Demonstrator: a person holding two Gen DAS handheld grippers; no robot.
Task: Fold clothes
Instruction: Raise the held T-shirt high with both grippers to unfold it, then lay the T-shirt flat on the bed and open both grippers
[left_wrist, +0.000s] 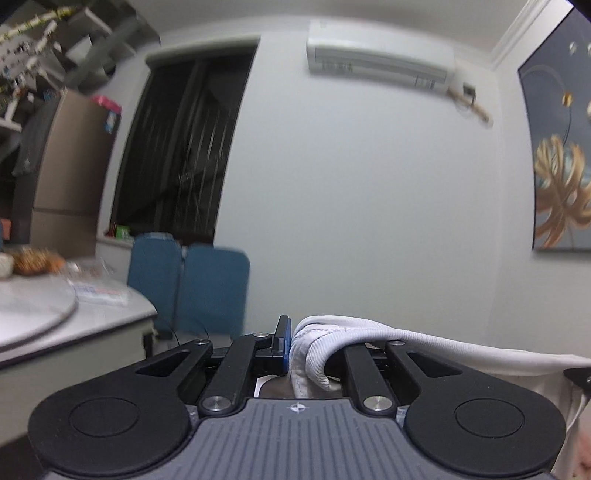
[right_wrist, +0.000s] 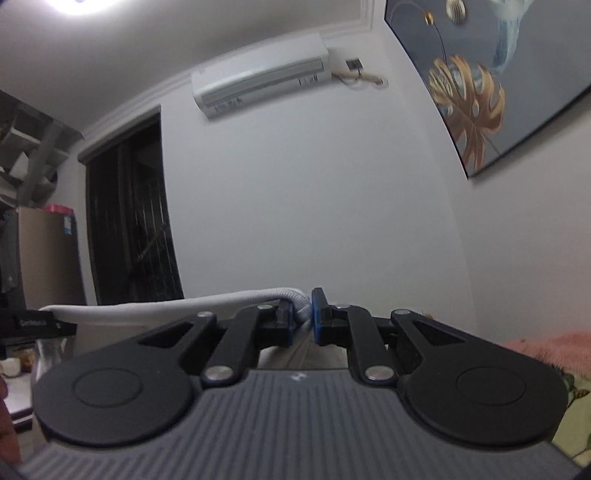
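item: white garment (left_wrist: 369, 332), ribbed hem or collar edge, held up in the air between two hand-held grippers, facing a pale wall.

left gripper (left_wrist: 291, 345): jaws nearly closed, pinching a bunched ribbed edge of the garment against the blue pad; from there the cloth runs off toward 3 o'clock, draping over the right-side linkage and out of the left wrist view.

right gripper (right_wrist: 303, 317): jaws nearly closed on a rolled white edge (right_wrist: 299, 304) between the blue pads; the cloth stretches toward 9 o'clock to the frame's left side.

containers: none with visible contents can be made out. a table (left_wrist: 92, 325) at 8 o'clock of the left wrist view carries a round white turntable, a flat packet and some brownish blurred items; kinds cannot be told.

left wrist view only: blue chair backs (left_wrist: 188, 284) at 7 o'clock, the table, a tall beige fridge (left_wrist: 62, 177) at 9 o'clock.

right wrist view only: ceiling light at 11 o'clock, pink fuzzy cloth (right_wrist: 554, 350) at 4 o'clock, a patterned green surface below it.

both views: wall air conditioner (left_wrist: 380, 55), dark doorway (left_wrist: 181, 147), painting with gold leaves (left_wrist: 561, 158).

writing: stickers on the air conditioner and fridge are too blurred to read.
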